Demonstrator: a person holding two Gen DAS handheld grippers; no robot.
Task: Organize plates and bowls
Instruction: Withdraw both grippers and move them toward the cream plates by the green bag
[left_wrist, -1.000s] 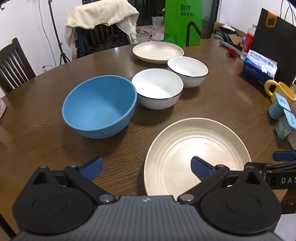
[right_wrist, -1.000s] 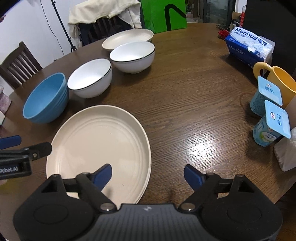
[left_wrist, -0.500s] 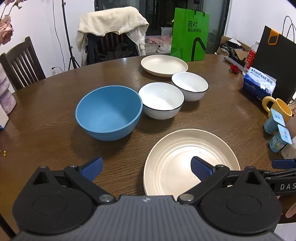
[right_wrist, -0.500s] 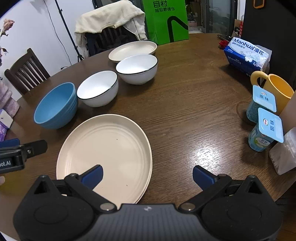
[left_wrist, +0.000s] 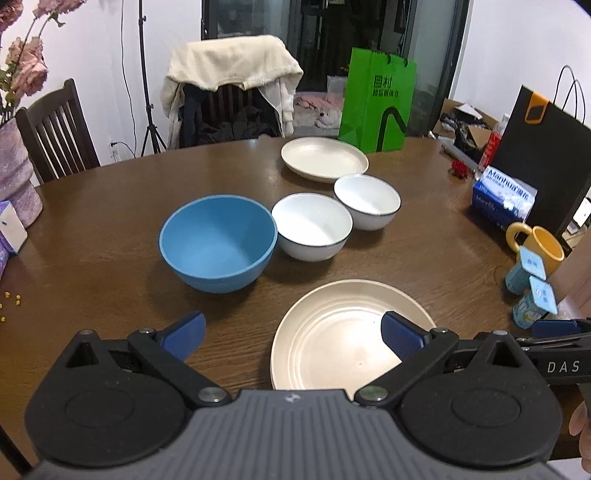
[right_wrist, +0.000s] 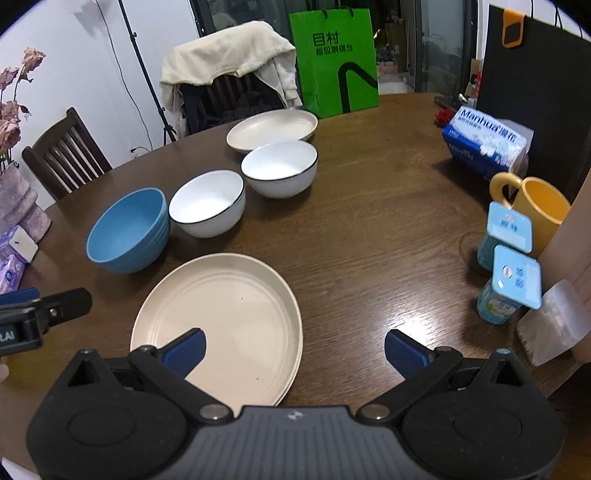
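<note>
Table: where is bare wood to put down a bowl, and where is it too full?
Free: the wide patch between the white bowls and the mug, and the stretch beyond the blue bowl, toward the chairs. Crowded: the three bowls stand close in a row with the far plate behind; cups and tissue pack fill the right edge.

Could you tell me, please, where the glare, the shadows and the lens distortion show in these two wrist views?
Right wrist view: bright glare on the wooden table left of the yogurt cups; dark fisheye corners.
Left wrist view: soft shadow beneath the blue bowl; the table's far edge bows strongly; the near cream plate has a mild sheen. Both are sharp, with no motion blur.
</note>
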